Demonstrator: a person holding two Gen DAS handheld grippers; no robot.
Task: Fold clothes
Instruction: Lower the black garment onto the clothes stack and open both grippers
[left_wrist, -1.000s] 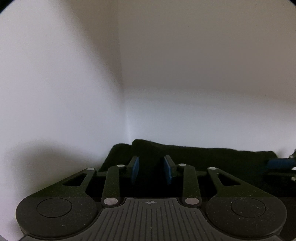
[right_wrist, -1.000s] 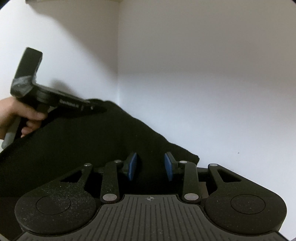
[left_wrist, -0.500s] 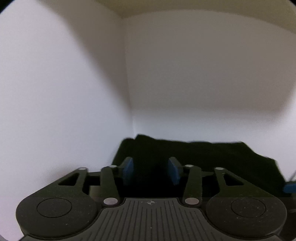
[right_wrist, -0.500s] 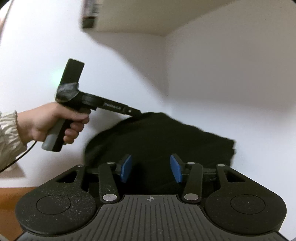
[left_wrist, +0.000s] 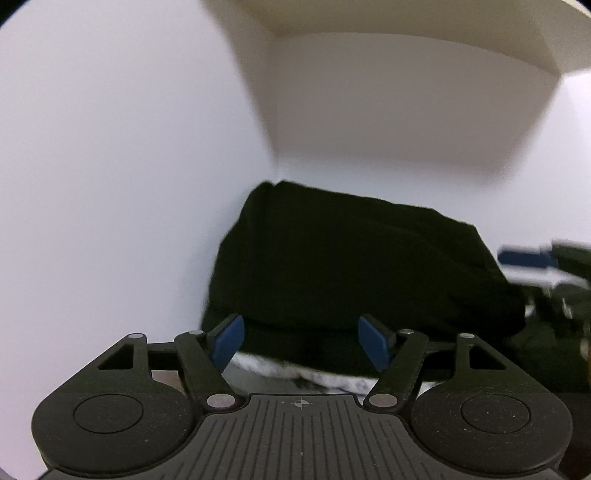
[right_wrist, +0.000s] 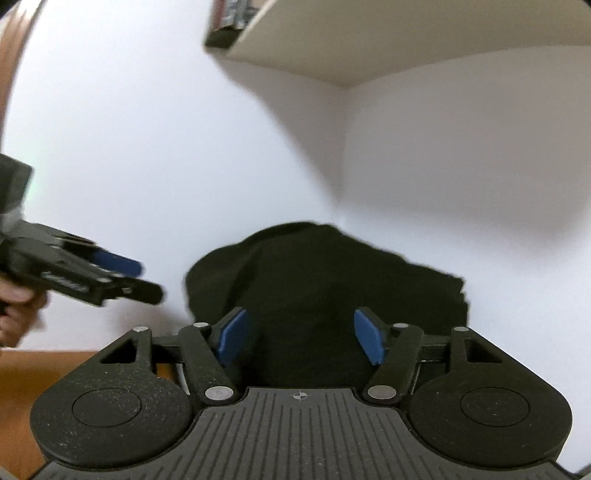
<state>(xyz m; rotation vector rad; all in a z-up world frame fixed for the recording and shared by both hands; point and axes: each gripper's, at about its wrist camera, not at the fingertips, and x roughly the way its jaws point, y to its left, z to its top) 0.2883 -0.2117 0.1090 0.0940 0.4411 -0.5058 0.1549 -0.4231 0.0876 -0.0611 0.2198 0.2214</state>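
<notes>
One black folded garment (left_wrist: 351, 266) is lying in the back left corner of a white shelf compartment (left_wrist: 388, 122), pressed against the left wall, apparently resting on a second, lighter grey-white fabric (left_wrist: 295, 373) that is showing only as a strip under its front edge. In the right wrist view the same garment (right_wrist: 325, 280) is sitting as a dark mound in the corner.

Two grippers are counted. The left gripper (left_wrist: 301, 341) is facing the garment with its blue pads spread wide, nothing between them; its jaws have just been opening. The right gripper (right_wrist: 301, 339) is likewise released, pads apart and clear of the cloth, jaws also just having been opening. From the right wrist, the left gripper (right_wrist: 129, 277) is appearing at the left, carried by one hand (right_wrist: 18, 314), well apart from the garment.

Against the frames a second ago: both cameras were then close to the cloth with pads narrow and the fabric running between them; now both are sitting farther back, the garment is looking smaller, and the compartment's ceiling (right_wrist: 369, 40) and a strip of wooden surface (right_wrist: 48, 373) are coming into view. The garment is keeping its place in the corner.
</notes>
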